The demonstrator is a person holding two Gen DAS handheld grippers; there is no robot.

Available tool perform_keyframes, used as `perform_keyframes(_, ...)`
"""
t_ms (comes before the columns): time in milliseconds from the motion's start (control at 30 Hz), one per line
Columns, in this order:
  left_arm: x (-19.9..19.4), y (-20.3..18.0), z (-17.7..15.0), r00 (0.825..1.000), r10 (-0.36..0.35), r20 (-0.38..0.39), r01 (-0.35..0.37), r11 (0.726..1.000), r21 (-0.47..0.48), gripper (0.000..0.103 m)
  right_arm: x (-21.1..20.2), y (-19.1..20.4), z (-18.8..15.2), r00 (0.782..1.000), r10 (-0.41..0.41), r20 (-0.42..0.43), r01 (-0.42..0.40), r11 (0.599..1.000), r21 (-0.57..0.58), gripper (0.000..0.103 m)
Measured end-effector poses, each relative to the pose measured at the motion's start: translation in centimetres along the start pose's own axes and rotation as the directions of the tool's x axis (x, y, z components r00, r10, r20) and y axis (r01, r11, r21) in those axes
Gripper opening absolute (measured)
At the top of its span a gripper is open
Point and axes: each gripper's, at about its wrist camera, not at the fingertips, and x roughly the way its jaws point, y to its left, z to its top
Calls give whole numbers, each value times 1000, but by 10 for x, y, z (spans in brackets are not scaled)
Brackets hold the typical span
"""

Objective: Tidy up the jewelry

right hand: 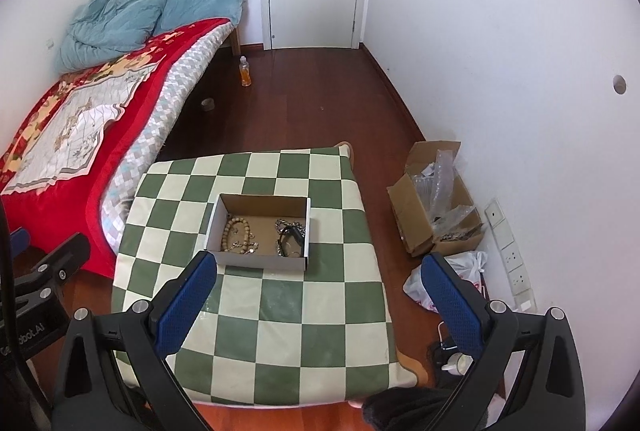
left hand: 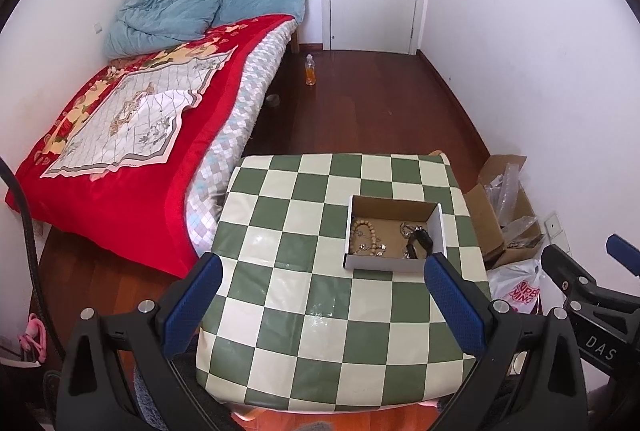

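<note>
Jewelry (right hand: 260, 233) boxed; both tools wide open, empty.

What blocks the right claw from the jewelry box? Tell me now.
Nothing visible. The right claw hangs open above bare checkered table, and the open-topped box lies just ahead, its low front wall facing it.

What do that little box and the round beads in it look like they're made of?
The box looks like cardboard: matte brown inside, white outside, with thin folded walls. The bead bracelet looks like wood, with pale tan, dull round beads, though it could be plastic; too small to tell.
</note>
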Motion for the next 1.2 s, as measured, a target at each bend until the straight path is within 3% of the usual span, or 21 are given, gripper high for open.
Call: perform_keyframes(1200, 2, 0, -7, 1000, 5, -17, -5, 1000, 4, 103, 12, 3, -2, 1000, -3, -22, 2, 1000, -18, 103)
